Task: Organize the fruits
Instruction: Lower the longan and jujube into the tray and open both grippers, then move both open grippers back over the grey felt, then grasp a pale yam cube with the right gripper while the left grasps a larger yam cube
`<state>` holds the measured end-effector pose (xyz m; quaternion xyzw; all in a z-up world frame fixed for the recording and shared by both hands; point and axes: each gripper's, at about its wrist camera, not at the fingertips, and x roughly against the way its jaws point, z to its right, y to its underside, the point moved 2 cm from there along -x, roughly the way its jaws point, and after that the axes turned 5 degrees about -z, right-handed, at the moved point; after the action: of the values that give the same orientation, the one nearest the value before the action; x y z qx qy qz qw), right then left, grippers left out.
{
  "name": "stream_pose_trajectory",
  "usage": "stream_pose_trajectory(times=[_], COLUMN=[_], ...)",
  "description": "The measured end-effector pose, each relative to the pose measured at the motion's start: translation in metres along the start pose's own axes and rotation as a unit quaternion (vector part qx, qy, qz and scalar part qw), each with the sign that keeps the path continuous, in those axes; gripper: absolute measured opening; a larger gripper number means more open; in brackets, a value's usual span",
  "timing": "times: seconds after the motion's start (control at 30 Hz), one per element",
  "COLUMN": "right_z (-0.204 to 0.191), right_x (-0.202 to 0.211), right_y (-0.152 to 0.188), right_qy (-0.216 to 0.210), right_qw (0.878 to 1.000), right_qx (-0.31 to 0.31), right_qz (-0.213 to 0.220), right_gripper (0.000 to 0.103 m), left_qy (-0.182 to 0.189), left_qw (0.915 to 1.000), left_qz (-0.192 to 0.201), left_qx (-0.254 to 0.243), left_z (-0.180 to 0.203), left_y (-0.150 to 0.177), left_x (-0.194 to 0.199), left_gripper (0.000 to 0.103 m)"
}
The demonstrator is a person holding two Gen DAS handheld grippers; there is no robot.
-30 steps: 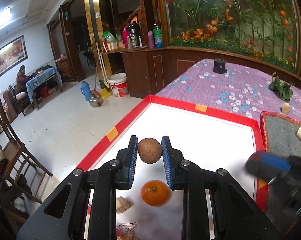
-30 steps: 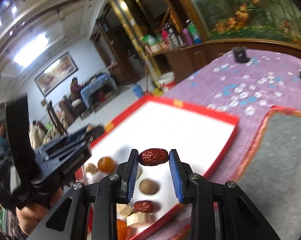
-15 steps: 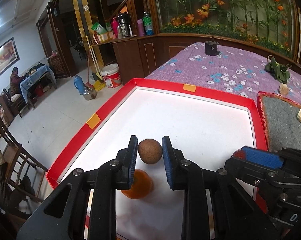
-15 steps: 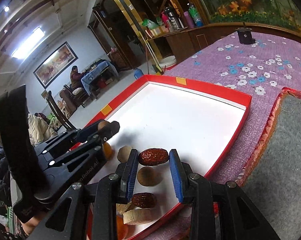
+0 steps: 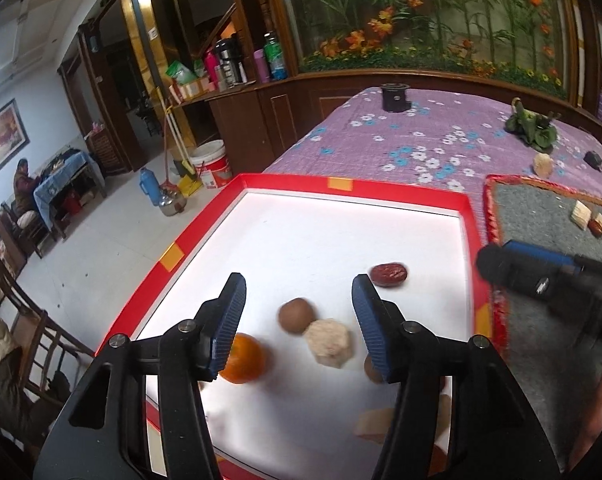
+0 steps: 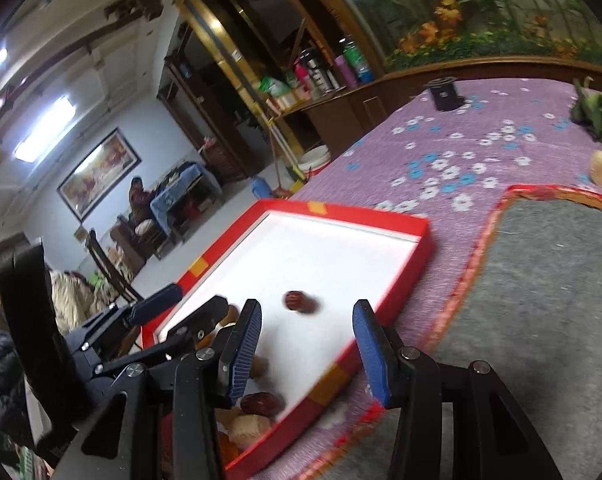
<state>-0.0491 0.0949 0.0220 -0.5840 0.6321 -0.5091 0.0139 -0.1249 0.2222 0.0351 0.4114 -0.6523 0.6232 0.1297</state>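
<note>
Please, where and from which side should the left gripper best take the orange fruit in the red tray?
Probably across its widest middle, coming from above. The orange fruit is round, so any pair of opposite sides would serve, but it lies partly under the left finger of the open left gripper, near the tray's left wall. One finger should pass between fruit and wall, the other on the side facing the brown fruit.

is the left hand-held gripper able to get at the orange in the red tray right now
Probably yes. The left hand-held gripper is open and empty, hovering over the red tray. The orange lies uncovered just under its left finger; a small shift left should centre it.
</note>
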Motion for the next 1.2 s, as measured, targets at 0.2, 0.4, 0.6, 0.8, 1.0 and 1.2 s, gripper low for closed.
stream_pose_trajectory(times=[0.2, 0.4, 0.6, 0.8, 1.0, 1.2], right_z=[0.051, 0.15, 0.223, 0.236, 0.229, 0.229], right_x=[0.06, 0.145, 0.167, 0.15, 0.135, 0.125], right_y=[-0.004, -0.009, -0.006, -0.008, -0.007, -0.005], right_qy=[0.047, 0.149, 0.11, 0.089, 0.112, 0.196], right_qw=[0.998, 0.982, 0.973, 0.973, 0.976, 0.97], right_qx=[-0.024, -0.087, -0.187, -0.204, -0.186, -0.144], right_qz=[0.032, 0.077, 0.083, 0.054, 0.03, -0.021], right_gripper=[0.046, 0.046, 0.046, 0.043, 0.034, 0.019], left_qy=[0.014, 0.04, 0.074, 0.106, 0.115, 0.116], left_qw=[0.9996, 0.9977, 0.9912, 0.9839, 0.981, 0.9784], left_qz=[0.003, 0.008, 0.03, 0.036, 0.024, 0.009], left_qx=[-0.024, -0.055, -0.106, -0.139, -0.154, -0.171], left_z=[0.024, 0.058, 0.111, 0.156, 0.187, 0.211], left_y=[-0.001, -0.009, -0.025, -0.03, -0.043, -0.054], left_x=[0.008, 0.019, 0.041, 0.054, 0.044, 0.027], left_gripper=[0.055, 0.055, 0.056, 0.063, 0.063, 0.063])
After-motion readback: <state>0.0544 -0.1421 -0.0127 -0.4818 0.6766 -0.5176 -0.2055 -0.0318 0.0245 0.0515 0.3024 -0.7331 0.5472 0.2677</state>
